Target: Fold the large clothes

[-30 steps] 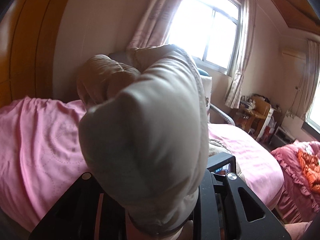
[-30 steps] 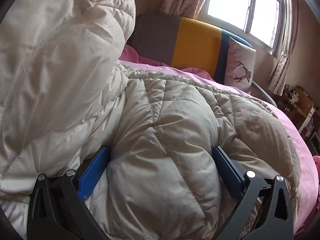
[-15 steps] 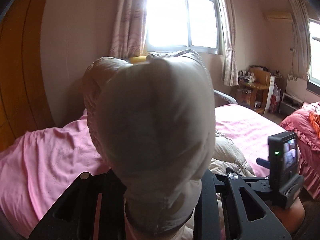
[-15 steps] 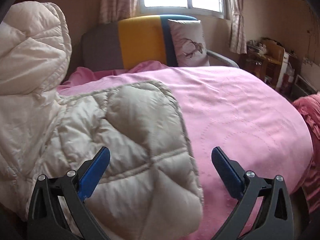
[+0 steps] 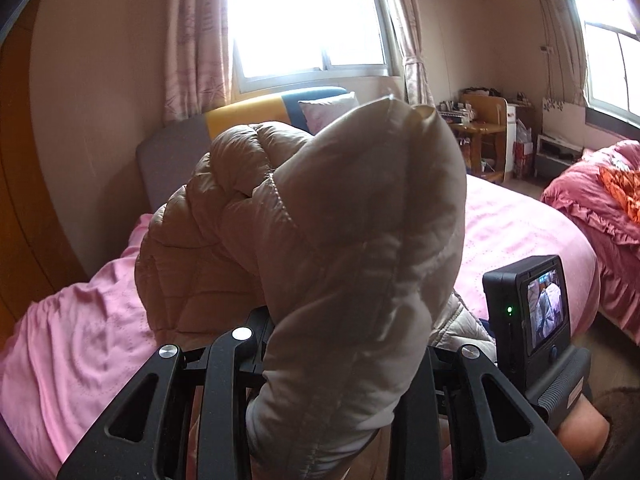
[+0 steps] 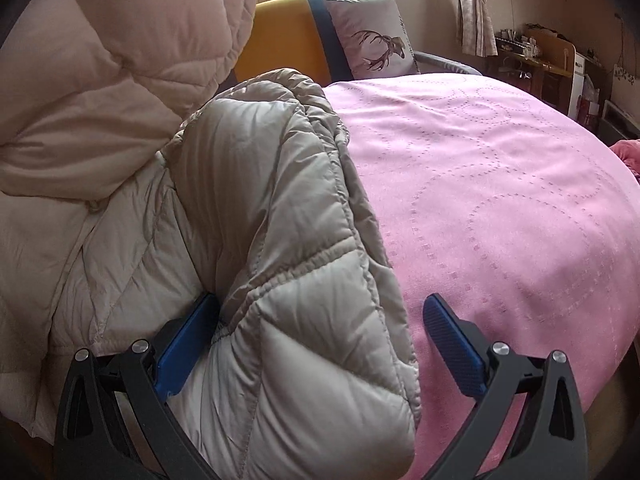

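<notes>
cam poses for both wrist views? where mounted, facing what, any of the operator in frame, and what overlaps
Left wrist: behind the left gripper, facing the window across the pink bed; puffy jacket clamped in its jaws fills the centre; right gripper's camera unit and some of the person show bottom right.
Right wrist: behind the open right gripper, low over the bed, facing the deer pillow; jacket lies between its fingers; no body visible.
Shared: jacket, bed, yellow-blue headboard, window.
</notes>
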### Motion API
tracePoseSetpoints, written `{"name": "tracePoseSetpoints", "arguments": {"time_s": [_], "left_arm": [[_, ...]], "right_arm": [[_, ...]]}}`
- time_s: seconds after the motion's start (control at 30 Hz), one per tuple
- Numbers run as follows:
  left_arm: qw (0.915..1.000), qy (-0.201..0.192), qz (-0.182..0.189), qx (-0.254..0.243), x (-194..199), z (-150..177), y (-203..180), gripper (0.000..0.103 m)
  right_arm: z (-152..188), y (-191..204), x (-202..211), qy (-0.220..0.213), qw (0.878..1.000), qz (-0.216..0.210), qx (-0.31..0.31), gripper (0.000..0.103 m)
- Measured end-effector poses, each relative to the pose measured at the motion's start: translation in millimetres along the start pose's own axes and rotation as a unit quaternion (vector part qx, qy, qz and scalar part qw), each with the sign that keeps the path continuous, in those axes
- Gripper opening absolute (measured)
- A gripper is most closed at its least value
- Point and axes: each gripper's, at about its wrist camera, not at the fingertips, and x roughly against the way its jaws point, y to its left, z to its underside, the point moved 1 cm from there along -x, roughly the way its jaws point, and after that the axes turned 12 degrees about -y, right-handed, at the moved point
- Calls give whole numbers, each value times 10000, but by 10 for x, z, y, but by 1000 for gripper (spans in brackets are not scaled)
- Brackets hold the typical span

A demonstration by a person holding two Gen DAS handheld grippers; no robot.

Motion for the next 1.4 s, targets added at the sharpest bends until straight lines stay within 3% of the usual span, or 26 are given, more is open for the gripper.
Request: {"name": "tracePoseSetpoints", "arguments": {"time_s": [0.2,0.37,0.57,0.6,0.73,0.83,0.93,0.97,1.0,1.07,1.13,1.23,1.3,1.33,1.4], "left_arm": [[9990,-13,20,-450,-78,121,-168,28],[9953,-83,82,-963,-104,241,-350,32],[9821,-213,133,-1868,-103,464,-627,36],[9798,-212,145,-1986,-115,516,-674,37],[9753,-196,224,-2189,-164,671,-783,42],[9715,-232,272,-2343,-160,734,-818,44],[9686,-278,428,-2434,-101,770,-790,56],[9684,-302,543,-2416,-63,770,-771,68],[9682,-321,758,-2364,-11,762,-746,78],[9691,-391,1134,-2153,97,714,-645,81],[9730,-402,1390,-1800,250,661,-444,81],[9825,-670,1607,-668,515,510,97,81],[9848,-1154,1271,248,626,380,591,86],[9856,-1258,1046,431,617,354,726,91],[9882,-1374,217,643,497,309,1032,91]], "right_arm": [[-46,-65,3,168,9998,-117,-82,101],[-180,-280,128,533,9973,-451,-233,101],[-418,-846,581,152,9963,-180,-823,101],[-490,-866,666,-19,9954,-308,-911,101],[-854,-636,918,-731,9894,-1090,-627,101],[-1114,-309,833,-722,9861,-1467,-295,99],[-1256,113,628,-503,9867,-1520,299,98],[-1261,233,528,-374,9864,-1539,432,88],[-1239,329,439,-218,9857,-1596,503,67],[-1177,439,255,76,9854,-1600,578,45],[-1140,492,234,49,9837,-1697,594,34],[-1128,539,385,-254,9822,-1731,690,19],[-1089,518,646,-642,9791,-1838,592,15],[-1067,504,774,-872,9765,-1886,572,14],[-991,450,929,-1195,9753,-1776,546,14]]}}
